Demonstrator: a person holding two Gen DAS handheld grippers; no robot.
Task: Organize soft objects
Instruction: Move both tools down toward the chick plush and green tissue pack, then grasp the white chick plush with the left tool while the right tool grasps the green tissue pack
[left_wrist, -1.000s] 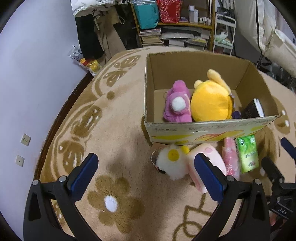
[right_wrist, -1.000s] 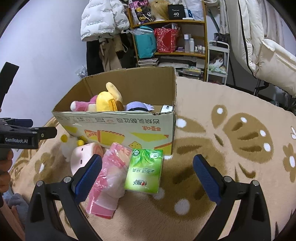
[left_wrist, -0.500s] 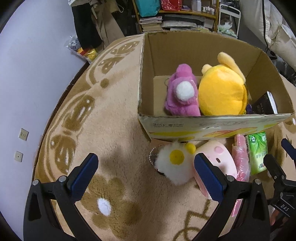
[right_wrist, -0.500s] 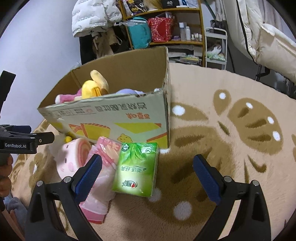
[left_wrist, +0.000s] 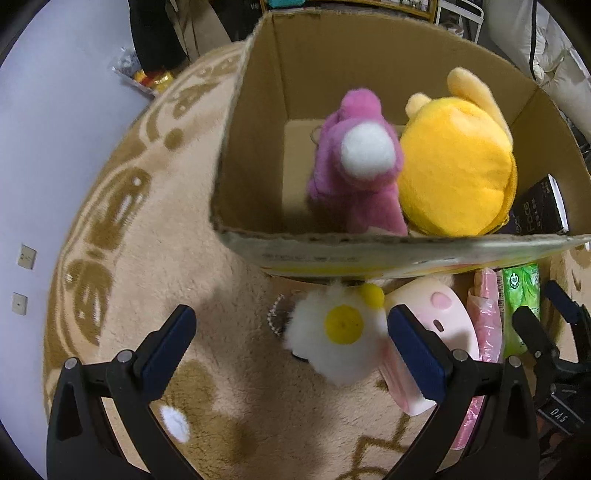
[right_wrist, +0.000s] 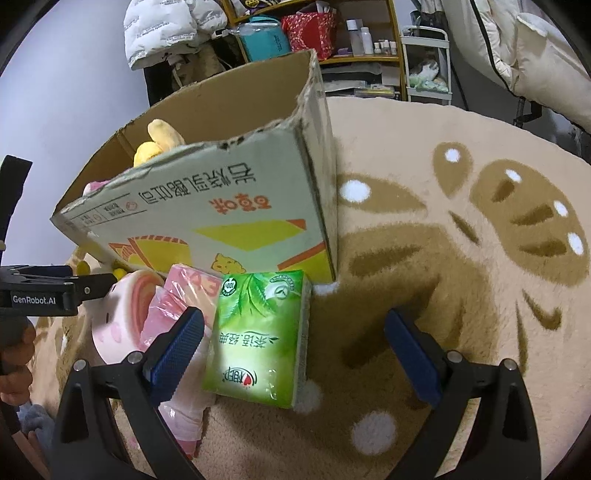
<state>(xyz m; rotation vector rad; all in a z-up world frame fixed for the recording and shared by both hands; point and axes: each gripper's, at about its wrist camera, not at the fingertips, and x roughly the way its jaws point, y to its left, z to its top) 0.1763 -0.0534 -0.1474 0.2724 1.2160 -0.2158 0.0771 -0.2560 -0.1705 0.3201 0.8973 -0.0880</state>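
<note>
A cardboard box (left_wrist: 388, 249) (right_wrist: 236, 206) stands on the rug and holds a purple plush (left_wrist: 354, 170), a yellow plush (left_wrist: 458, 173) and a black packet (left_wrist: 539, 214). In front of it lie a white fluffy toy with yellow spots (left_wrist: 336, 332), a pink plush (left_wrist: 432, 314) (right_wrist: 118, 325), a pink plastic packet (left_wrist: 484, 317) (right_wrist: 184, 306) and a green tissue pack (left_wrist: 521, 295) (right_wrist: 262, 332). My left gripper (left_wrist: 291, 343) is open just above the white toy. My right gripper (right_wrist: 291, 347) is open, with the green pack between its fingers, untouched.
A beige patterned rug (right_wrist: 461, 229) covers the floor. A pale wall (left_wrist: 55, 129) curves along the left. Shelves (right_wrist: 332, 37) with bags and bottles, hung jackets (right_wrist: 173, 29) and a white chair (right_wrist: 535, 55) stand behind the box. A hand (right_wrist: 14, 354) holds the left gripper.
Both grippers have moved forward and down toward the items in front of the box. The white toy and the green pack now loom larger between the fingers. Both stay open.
</note>
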